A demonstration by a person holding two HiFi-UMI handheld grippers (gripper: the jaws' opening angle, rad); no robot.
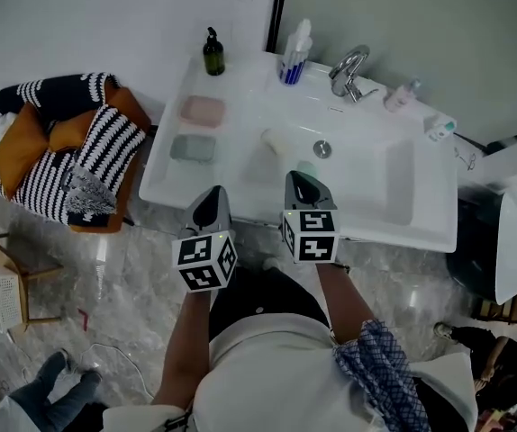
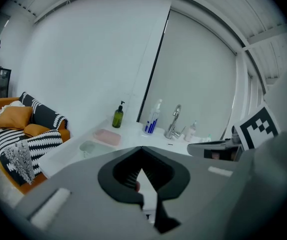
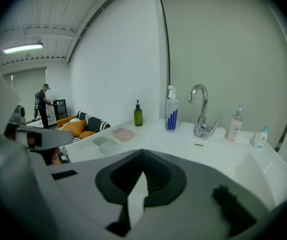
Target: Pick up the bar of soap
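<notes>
– Pink bar of soap (image 1: 203, 110) on the counter (image 1: 164, 183), left of the basin (image 1: 349, 165), well ahead of me.
– Jaws?
– My left gripper (image 1: 213, 194), right gripper (image 1: 302, 180): both closed, empty. Approach step; next, open left, reach in.

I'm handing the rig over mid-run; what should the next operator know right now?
Left tongs: shut, empty, at the sink counter's front edge.
Right tongs: shut, empty, beside them.
Soap: probably the pink bar on the counter left of the basin, a grey dish just in front; neither touched.
Done: nothing picked up.
To do: open one pair of tongs, reach the bar, close, lift.
</notes>
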